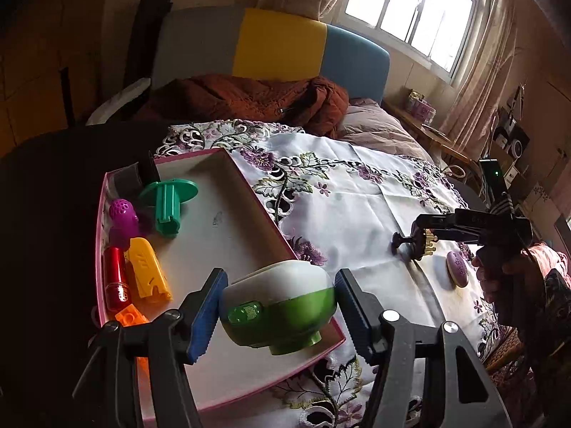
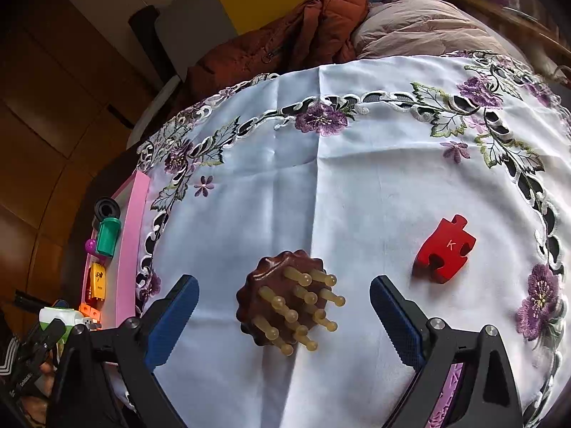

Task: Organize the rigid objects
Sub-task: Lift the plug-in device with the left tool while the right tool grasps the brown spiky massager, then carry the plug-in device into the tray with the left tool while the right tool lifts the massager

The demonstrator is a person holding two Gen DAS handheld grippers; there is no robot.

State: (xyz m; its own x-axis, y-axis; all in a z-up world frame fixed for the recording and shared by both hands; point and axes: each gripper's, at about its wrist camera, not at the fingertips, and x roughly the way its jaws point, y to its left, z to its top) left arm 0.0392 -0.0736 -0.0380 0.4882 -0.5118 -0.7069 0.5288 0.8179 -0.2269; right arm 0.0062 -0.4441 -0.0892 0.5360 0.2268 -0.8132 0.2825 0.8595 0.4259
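Green-and-white plastic fills the foreground of the left wrist view: a rounded gadget [image 1: 280, 305] sits between the pads of the left tool [image 1: 282, 312], over the near corner of the pink-rimmed tray [image 1: 282, 235]. The left pad touches its shell; a thin gap seems to show at the right pad, so I judge the grip clamped but cannot confirm full contact. Its position over the tray suggests it is being carried in to join the sorted items. Those lie along the tray's left wall: a green flanged piece [image 1: 167, 207], a purple perforated ball [image 1: 123, 214], a red cylinder [image 1: 116, 280], a yellow clip [image 1: 146, 271] and an orange brick [image 1: 132, 315]. Packing them to one side leaves the tray floor free for the gadget. Further right, the right tool [image 1: 415, 240] stands over the embroidered cloth [image 1: 357, 192] on the desk, with a purple oval [image 1: 456, 267] lying just beside it.

Right wrist view: the right tool [image 2: 283, 315] is released, jaws spread wide, with clear cloth showing on both sides of a brown massager [image 2: 282, 303]. The massager lies tilted, its pale pegs pointing up and toward the camera, centred between the pads but untouched; the wide spread probably suits its broad scalloped body. A red puzzle piece [image 2: 444, 249] marked K lies well apart to the right, not yet collected. The tray's edge [image 2: 137, 207] shows at far left.
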